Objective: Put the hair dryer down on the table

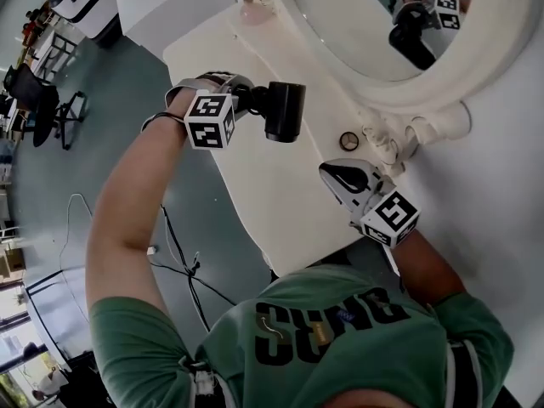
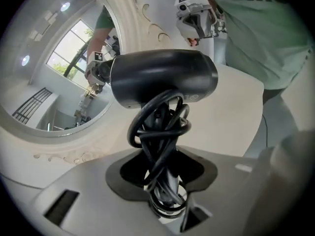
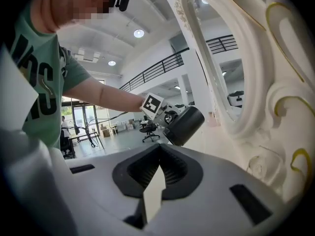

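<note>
Closest to you, your left tool [image 2: 165, 181] is clamped on the handle of the hair dryer [image 2: 162, 77], jaws partway apart with the handle filling the gap. The hair dryer is black and matte, with a short, fat, rounded barrel set crosswise on top of the handle. Its black cord [image 2: 158, 132] is looped several times round the handle in loose coils, so the pads close on cord and handle together. In the head view the barrel points away from your hand and hangs over the left part of the pale tabletop [image 1: 272, 202]. It is held up in the air there, not resting on the surface. Your right tool [image 1: 344, 179] hovers over the near right part of the tabletop, well apart from the hair dryer, with its jaws together and nothing between them. Beyond it a small dark ring [image 1: 348, 140] lies on the tabletop near the base of the mirror [image 1: 382, 24]. The mirror's ornate white frame rises at the far side, and its glass reflects the hair dryer and your left tool.
</note>
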### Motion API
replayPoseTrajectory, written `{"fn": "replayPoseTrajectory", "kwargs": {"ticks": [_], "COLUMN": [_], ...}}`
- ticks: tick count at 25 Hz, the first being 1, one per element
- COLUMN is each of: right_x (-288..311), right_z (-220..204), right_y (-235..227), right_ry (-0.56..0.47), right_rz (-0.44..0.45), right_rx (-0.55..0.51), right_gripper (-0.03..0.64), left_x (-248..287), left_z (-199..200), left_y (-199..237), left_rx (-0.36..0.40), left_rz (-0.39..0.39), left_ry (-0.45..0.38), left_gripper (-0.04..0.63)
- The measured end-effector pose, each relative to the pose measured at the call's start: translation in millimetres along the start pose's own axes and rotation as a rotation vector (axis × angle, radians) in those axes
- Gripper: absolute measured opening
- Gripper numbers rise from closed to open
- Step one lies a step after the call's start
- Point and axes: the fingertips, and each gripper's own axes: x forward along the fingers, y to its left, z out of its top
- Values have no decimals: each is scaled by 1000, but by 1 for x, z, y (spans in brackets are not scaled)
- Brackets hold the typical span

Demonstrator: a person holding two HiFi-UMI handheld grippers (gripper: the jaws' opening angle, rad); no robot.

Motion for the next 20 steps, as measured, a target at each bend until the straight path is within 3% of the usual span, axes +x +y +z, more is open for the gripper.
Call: {"fn": "replayPoseTrajectory", "kwargs": {"ticks": [8,16,20], "right_x": [-7,8,-3], "right_z": [-24,-71,-66], "right_y": [-5,-35,-38], "right_ry": [5,-8,-8], "right_rz": [6,-27,-37], "right_rx": [62,114,139], "right_gripper": [-6,-6,-6], "left_x": [61,132,134], "left_z": [15,2,18], "left_y": [28,33,40], "left_rx": [195,335,374], "left_rz": [-108,-200,-244], "left_ry": [12,33,21], "left_gripper": [161,161,161]}}
